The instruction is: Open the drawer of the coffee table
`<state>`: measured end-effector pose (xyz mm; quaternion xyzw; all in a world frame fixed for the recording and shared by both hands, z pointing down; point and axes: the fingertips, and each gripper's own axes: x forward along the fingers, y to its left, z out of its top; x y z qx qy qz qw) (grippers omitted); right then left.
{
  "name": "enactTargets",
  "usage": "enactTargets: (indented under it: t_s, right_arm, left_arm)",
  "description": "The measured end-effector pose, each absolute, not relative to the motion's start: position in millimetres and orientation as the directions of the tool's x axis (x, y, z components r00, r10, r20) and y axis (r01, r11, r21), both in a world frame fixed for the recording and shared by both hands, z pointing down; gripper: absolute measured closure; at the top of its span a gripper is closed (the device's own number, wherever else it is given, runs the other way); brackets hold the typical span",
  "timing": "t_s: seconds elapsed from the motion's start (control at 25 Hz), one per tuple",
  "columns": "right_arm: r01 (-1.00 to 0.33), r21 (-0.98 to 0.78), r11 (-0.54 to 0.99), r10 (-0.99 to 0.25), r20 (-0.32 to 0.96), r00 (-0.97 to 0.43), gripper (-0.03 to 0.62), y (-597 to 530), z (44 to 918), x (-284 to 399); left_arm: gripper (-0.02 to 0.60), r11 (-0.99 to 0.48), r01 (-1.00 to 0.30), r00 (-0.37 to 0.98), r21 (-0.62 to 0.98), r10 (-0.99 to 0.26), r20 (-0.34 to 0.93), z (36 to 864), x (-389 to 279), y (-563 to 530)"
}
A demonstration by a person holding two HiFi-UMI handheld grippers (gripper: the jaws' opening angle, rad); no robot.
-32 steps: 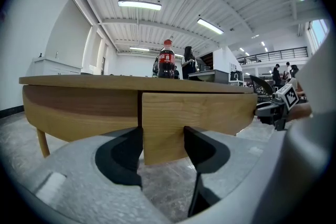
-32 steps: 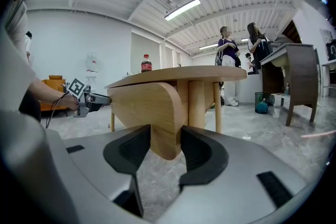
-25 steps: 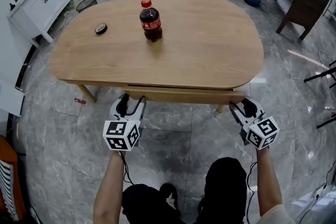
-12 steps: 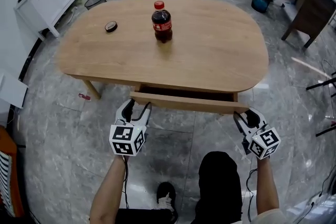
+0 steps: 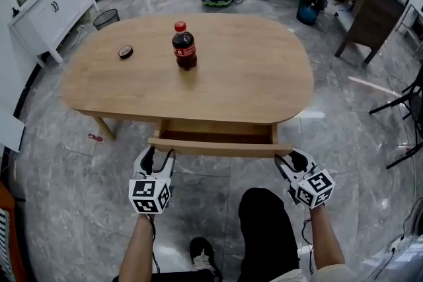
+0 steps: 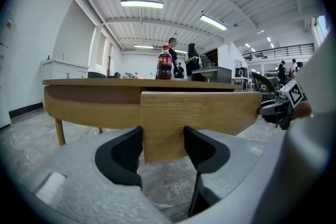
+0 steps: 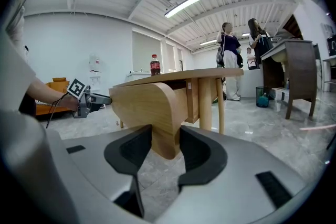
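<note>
Drawer: the drawer [image 5: 215, 137] stands partly out from under the near long edge of the tabletop [image 5: 251, 76], and its inside shows as a shallow strip. The opening looks well under way, though perhaps not complete.
Drawer front: the curved wooden drawer front [image 5: 218, 148] shows no handle, which is probably why it is gripped by its lower edge.
Left gripper: the left gripper [image 5: 156, 155] has its fingers [image 6: 123, 157] closed from below on the left end of the drawer front, and the wood fills the gap between them.
Right gripper: the right gripper [image 5: 291, 159] has its fingers [image 7: 197, 157] clamped in the same way on the rounded right end.
Paired hold: one grip at each end probably keeps the pull even, so that the drawer does not skew in its runners.
Approach: both grippers sit below the tabletop, low enough to bite the hanging edge.
Bottle: the bottle [image 5: 184, 46] stands upright near the tabletop's middle, well apart from the near edge. A jerky pull could rock it.
Small dark disc: the small dark disc [image 5: 125, 52] lies towards the left end, clear of the work.
</note>
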<state>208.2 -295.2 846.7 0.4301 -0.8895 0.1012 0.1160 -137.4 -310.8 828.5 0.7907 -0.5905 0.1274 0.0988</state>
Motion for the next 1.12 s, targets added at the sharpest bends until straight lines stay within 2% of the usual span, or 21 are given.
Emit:
enactTargets:
  t_s: [1.12]
  right_arm:
    - [-0.768, -0.104, 0.632, -0.713, 0.311, -0.628, 0.421, -248, 847, 208]
  left_arm:
    - [0.345, -0.277, -0.961, 0.262, 0.005, -0.905, 0.336, 829, -138, -265]
